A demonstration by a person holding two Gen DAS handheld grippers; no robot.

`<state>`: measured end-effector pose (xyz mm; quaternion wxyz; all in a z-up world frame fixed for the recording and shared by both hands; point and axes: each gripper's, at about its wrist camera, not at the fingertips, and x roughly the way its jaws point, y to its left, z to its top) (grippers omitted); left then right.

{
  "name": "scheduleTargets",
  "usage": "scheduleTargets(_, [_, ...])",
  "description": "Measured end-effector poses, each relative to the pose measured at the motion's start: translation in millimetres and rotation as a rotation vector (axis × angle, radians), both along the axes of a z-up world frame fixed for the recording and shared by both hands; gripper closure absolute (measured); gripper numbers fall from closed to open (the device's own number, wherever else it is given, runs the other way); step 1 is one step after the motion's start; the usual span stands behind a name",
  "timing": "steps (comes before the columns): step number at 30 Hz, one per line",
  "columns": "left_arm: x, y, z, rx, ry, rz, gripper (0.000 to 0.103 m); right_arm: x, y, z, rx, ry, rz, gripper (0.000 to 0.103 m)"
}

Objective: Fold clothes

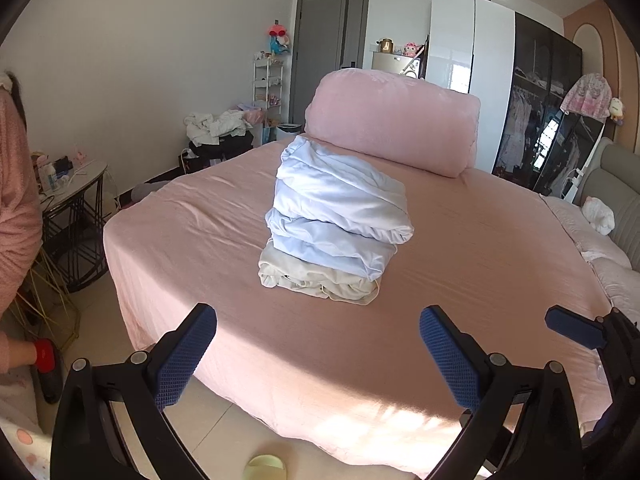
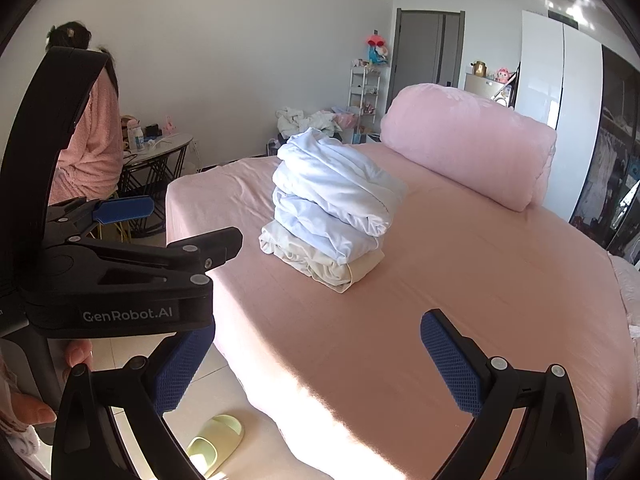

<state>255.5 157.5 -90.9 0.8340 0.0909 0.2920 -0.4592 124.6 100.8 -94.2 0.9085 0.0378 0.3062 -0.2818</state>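
Observation:
A stack of folded clothes (image 1: 336,224) sits in the middle of the pink bed (image 1: 480,280): pale blue garments on top, a cream one at the bottom. It also shows in the right wrist view (image 2: 332,216). My left gripper (image 1: 318,344) is open and empty, held back from the stack over the bed's near edge. My right gripper (image 2: 318,356) is open and empty, also short of the stack. The left gripper's body (image 2: 120,272) shows at the left of the right wrist view.
A rolled pink quilt (image 1: 392,120) lies behind the stack. A person in pink (image 2: 92,148) sits by a round side table (image 2: 160,156). A heap of clothes (image 1: 220,124) lies by the far wall. A green slipper (image 2: 216,444) is on the floor. Wardrobes (image 1: 540,100) stand at right.

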Motion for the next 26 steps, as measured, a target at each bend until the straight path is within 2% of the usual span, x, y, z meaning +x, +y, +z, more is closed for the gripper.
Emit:
scheduleTargets(2, [2.4, 3.3, 2.0, -0.017, 0.021, -0.001, 0.0, 1.1, 3.1, -3.2, -0.006, 0.018, 0.01, 0.0])
scheduleTargets(6, [0.3, 10.4, 8.6, -0.025, -0.059, 0.045, 0.0, 6.8, 2.6, -11.8, 0.011, 0.064, 0.013, 0.0])
scheduleTargets(8, [2.2, 10.8, 8.7, -0.026, -0.04, 0.029, 0.0, 7.9, 2.6, -11.9, 0.017, 0.063, 0.015, 0.0])
scheduleTargets(12, [9.9, 9.0, 1.7, 0.002, 0.056, 0.005, 0.0, 9.7, 3.5, -10.0, 0.009, 0.062, 0.012, 0.0])
scheduleTargets(17, [0.5, 8.6, -9.1, 0.077, -0.014, 0.038, 0.0, 11.6, 1.9, -14.1, 0.02, 0.093, -0.001, 0.0])
scheduleTargets(21, [-8.3, 9.3, -11.0, 0.101, -0.074, 0.054, 0.0, 10.6, -0.7, -17.6, 0.03, 0.111, -0.013, 0.0])
scheduleTargets(26, [-16.5, 7.6, -7.0, 0.097, -0.098, 0.03, 0.0, 7.7, -4.7, -15.6, 0.051, 0.102, -0.031, 0.0])
